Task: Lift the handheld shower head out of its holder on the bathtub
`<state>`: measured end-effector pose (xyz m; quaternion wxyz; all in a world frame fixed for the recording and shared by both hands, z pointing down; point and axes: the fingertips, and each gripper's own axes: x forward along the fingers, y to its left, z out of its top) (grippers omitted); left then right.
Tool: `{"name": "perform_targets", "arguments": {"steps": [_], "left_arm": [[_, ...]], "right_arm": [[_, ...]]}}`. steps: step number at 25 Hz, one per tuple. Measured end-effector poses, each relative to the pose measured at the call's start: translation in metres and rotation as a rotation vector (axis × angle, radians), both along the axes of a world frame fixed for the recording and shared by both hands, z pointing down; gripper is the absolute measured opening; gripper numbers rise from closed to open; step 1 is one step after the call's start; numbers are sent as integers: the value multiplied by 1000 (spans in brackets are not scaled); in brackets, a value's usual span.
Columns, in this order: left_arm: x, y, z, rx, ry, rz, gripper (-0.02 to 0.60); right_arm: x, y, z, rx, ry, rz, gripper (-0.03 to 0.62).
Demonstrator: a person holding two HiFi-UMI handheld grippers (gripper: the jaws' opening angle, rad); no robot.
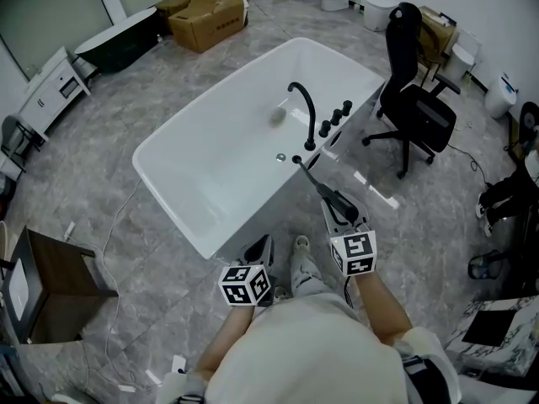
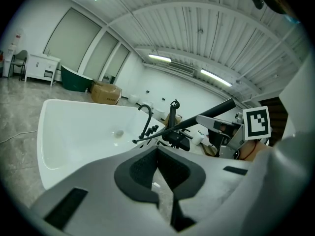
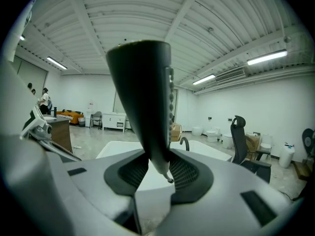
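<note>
- The right tool [image 3: 157, 168] is clenched on the slim black shower head [image 3: 142, 97] — its handle sits wedged between the pads.
- From the head view, the shower head hangs over the white bathtub's [image 1: 227, 158] near rim, at 5 o'clock from the black faucet [image 1: 303, 112].
- The left tool [image 2: 157, 156] is pinched closed and empty — at 8 o'clock from the right one.

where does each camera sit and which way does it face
Head view: on the person's head, looking steeply down at the bathtub; torso, arms, left gripper and right gripper show.
Left gripper view: on the left gripper, facing across the bathtub toward the faucet; its closed, empty fingers show.
Right gripper view: on the right gripper, facing roughly level; its fingers clamp the shower head.
Shared: all three show the bathtub and shower head.
</note>
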<state>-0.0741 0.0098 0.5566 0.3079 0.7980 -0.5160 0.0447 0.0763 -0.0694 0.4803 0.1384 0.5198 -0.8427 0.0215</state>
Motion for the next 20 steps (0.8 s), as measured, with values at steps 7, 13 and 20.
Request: {"name": "perform_targets", "arguments": {"steps": [7, 13, 20], "left_arm": [[0, 9, -1, 7, -8, 2, 20], [-2, 12, -3, 15, -14, -1, 20], [-5, 10, -1, 12, -9, -4, 20]], "right_arm": [[4, 21, -8, 23, -16, 5, 143], [5, 31, -9, 23, -26, 16, 143], [3, 33, -5, 25, -28, 17, 143]]}}
